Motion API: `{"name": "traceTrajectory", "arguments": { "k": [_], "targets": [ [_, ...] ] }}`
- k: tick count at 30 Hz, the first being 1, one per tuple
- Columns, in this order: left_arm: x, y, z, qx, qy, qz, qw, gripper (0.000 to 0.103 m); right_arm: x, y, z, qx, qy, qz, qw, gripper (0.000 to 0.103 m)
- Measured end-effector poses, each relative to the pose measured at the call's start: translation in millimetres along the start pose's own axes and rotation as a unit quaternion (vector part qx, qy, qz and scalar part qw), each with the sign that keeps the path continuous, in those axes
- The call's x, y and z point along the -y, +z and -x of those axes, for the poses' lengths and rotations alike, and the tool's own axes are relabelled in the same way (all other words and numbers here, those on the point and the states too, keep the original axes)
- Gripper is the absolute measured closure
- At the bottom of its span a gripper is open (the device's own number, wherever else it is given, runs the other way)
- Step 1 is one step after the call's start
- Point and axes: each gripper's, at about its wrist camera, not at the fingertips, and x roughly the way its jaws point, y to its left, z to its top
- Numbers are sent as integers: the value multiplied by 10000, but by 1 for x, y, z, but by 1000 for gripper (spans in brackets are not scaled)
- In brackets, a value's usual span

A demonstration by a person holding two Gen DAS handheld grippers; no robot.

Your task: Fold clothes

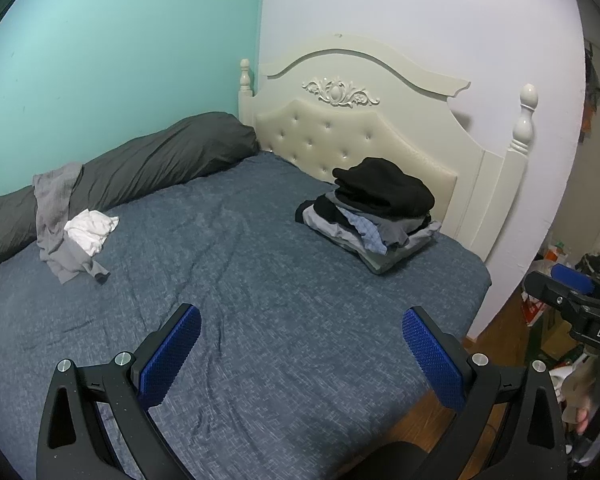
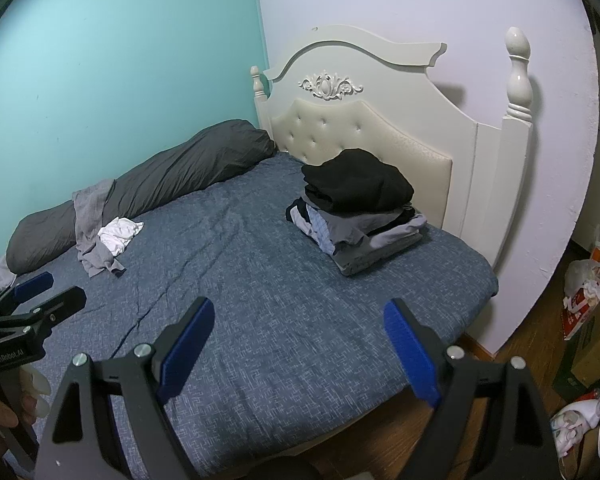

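Both claws, left claw (image 1: pixel 300 356) and right claw (image 2: pixel 300 348), hang wide open and empty over the near bed (image 1: pixel 260 280), unfolded grey garment (image 1: pixel 60 216) and white garment (image 1: pixel 90 230) lying far-left, nearer the left claw, folded stack (image 1: pixel 374 216) far-right.

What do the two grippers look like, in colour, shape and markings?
Both the left gripper and the right gripper have black angular frames with triangular cut-outs and silver round bolts. Their jaws carry blue textured pads. The left gripper's body bears white lettering, "CenRobot.AI"; the right shows "DAS".
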Motion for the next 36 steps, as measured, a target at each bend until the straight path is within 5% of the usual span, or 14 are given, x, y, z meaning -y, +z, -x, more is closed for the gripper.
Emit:
{"name": "traceTrajectory", "arguments": {
  "k": [36],
  "targets": [
    [2,-1,-1,-11,-93,-6,10000,0,0,-1,0,-13,8,-13,10000,15]
  ]
}}
